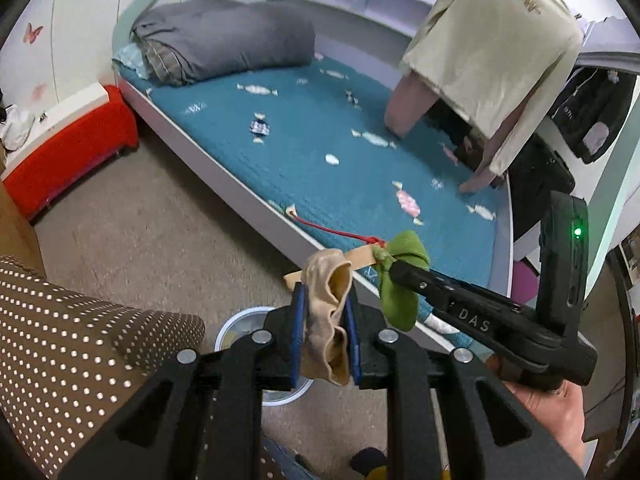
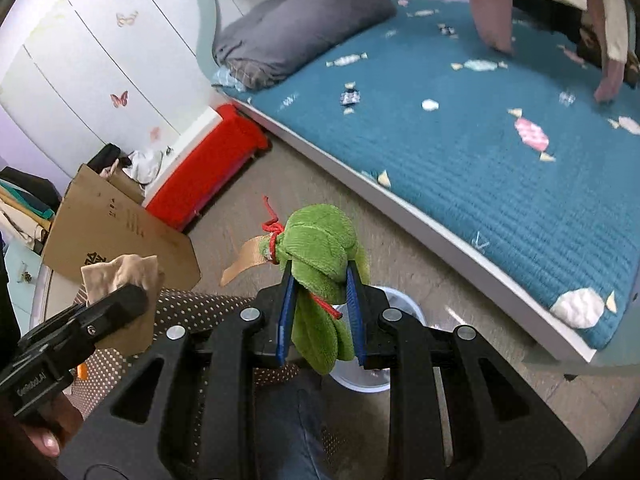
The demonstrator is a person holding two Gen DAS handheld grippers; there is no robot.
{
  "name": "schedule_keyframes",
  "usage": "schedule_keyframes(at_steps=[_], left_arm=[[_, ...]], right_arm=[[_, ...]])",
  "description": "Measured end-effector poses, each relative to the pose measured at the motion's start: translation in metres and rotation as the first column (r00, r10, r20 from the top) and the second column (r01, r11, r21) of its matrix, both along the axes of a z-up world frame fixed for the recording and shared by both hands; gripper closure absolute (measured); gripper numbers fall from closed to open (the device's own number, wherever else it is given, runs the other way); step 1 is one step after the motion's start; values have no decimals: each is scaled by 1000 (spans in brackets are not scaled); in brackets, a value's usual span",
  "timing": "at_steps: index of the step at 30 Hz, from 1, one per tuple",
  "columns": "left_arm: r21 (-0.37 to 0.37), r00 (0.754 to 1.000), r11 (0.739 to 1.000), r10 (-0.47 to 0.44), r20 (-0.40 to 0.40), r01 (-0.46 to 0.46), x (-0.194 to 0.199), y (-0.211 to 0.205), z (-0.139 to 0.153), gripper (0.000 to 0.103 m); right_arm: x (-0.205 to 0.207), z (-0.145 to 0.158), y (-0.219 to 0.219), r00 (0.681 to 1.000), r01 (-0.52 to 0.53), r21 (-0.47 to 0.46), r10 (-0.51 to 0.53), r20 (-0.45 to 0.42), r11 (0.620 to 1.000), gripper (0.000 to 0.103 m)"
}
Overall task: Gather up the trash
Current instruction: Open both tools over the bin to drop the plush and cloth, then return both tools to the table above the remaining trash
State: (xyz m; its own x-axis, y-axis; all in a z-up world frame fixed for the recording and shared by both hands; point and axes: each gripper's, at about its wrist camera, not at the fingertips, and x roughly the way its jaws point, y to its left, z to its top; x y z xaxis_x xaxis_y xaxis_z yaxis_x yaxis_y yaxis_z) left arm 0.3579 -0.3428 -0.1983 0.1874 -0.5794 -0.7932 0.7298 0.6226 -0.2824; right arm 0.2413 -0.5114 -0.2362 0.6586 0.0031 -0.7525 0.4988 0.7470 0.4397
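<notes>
My left gripper (image 1: 326, 280) is shut on a crumpled beige cloth (image 1: 328, 312), held above the floor; it also shows at the left of the right wrist view (image 2: 120, 276). My right gripper (image 2: 320, 268) is shut on a green cloth bundle (image 2: 320, 252) tied with red string and a tan ribbon (image 2: 244, 260). In the left wrist view the right gripper (image 1: 396, 268) comes in from the right with the green bundle (image 1: 400, 300). A round white bin (image 2: 400, 304) stands on the floor beneath both grippers, mostly hidden; its rim shows in the left wrist view (image 1: 240, 320).
A bed with a teal candy-print cover (image 1: 320, 152) and a grey rolled duvet (image 1: 224, 40) fills the far side. A red storage box (image 1: 68, 152) and a cardboard box (image 2: 116, 228) stand at the left. Hanging clothes (image 1: 500, 52) droop over the bed. A brown dotted fabric (image 1: 72, 340) lies close by.
</notes>
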Motion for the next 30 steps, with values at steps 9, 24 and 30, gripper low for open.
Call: schedule_keyframes(at_steps=[9, 24, 30], left_arm=[[66, 998, 995, 67, 21, -68, 13, 6, -14, 16], [19, 973, 987, 154, 170, -159, 1, 47, 33, 9], [-7, 963, 987, 161, 215, -163, -14, 53, 52, 9]], right_arm=[[10, -43, 0, 999, 5, 128, 1, -50, 992, 28], [-3, -19, 24, 997, 25, 6, -25, -76, 1000, 6], [-9, 4, 30, 999, 20, -16, -20, -34, 1000, 6]])
